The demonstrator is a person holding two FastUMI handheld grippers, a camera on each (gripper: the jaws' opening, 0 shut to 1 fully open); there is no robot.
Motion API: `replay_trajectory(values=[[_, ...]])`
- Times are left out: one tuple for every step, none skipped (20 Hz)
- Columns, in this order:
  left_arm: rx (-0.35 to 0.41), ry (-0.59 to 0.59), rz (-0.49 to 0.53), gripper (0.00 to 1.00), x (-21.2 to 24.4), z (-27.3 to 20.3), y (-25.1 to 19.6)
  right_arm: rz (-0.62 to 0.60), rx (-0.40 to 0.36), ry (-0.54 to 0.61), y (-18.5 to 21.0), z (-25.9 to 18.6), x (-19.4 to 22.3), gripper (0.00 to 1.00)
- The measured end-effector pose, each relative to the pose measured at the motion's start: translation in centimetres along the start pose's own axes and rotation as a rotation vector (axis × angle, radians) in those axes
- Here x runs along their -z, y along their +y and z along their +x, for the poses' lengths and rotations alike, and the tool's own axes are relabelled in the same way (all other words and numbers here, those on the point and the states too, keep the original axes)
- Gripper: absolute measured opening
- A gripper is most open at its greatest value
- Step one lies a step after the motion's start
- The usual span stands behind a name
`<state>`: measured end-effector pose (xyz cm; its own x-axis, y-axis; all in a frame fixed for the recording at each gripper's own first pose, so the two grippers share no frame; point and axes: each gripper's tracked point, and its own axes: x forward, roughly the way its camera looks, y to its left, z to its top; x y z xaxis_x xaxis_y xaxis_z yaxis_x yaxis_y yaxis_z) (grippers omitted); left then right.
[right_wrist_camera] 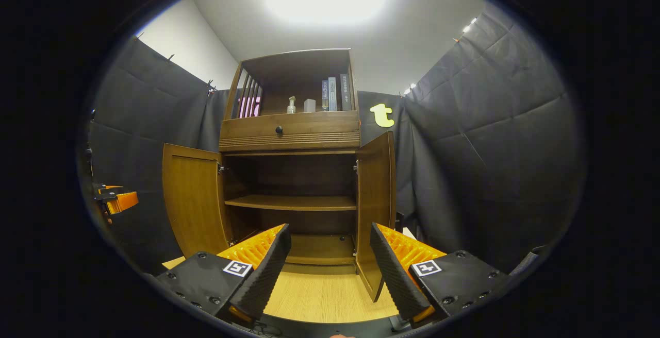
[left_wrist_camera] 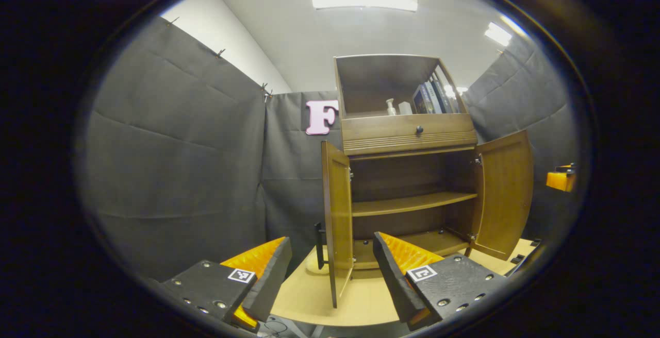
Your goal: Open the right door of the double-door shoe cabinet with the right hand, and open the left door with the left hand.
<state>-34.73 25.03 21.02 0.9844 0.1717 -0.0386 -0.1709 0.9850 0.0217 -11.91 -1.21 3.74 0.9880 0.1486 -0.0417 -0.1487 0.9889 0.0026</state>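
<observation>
Dark padded cloth walls close the booth on all sides, and a pale wooden tabletop [right_wrist_camera: 325,291] carries the brown wooden double-door shoe cabinet [right_wrist_camera: 289,173]. On the left side, the left gripper [left_wrist_camera: 330,271] has its two fingers spread wide and holds nothing; the left door [left_wrist_camera: 337,219], with its black bar handle [left_wrist_camera: 319,245], stands swung out edge-on, just ahead of the gap between the fingers. Inside the cabinet, the bare middle shelf [right_wrist_camera: 291,202] is visible, so both doors look fully open. To the right, the right door [right_wrist_camera: 375,209] is turned outward too, and the right gripper [right_wrist_camera: 330,266] is wide open and empty in front of it. I judge that the opening is complete. To finish well, each hand should draw straight back, keeping the fingers apart, so that no finger catches a door edge and pushes it closed.
</observation>
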Motion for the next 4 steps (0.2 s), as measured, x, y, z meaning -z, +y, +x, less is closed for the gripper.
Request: replay_trajectory(values=[[-0.001,-0.004,0.002,0.92,-0.07,-0.11,0.05,0.0,0.0,0.0,0.05,0.03,0.06,0.94],[-0.003,-0.007,0.003,0.92,-0.15,-0.03,0.16,0.001,0.0,0.001,0.09,0.09,0.03,0.94],[-0.003,-0.007,0.006,0.92,-0.14,0.12,0.2,0.001,0.0,0.0,0.09,0.15,0.0,0.94],[-0.005,-0.009,0.008,0.91,-0.17,0.2,0.25,0.001,0.001,-0.001,0.11,0.21,-0.02,0.96]])
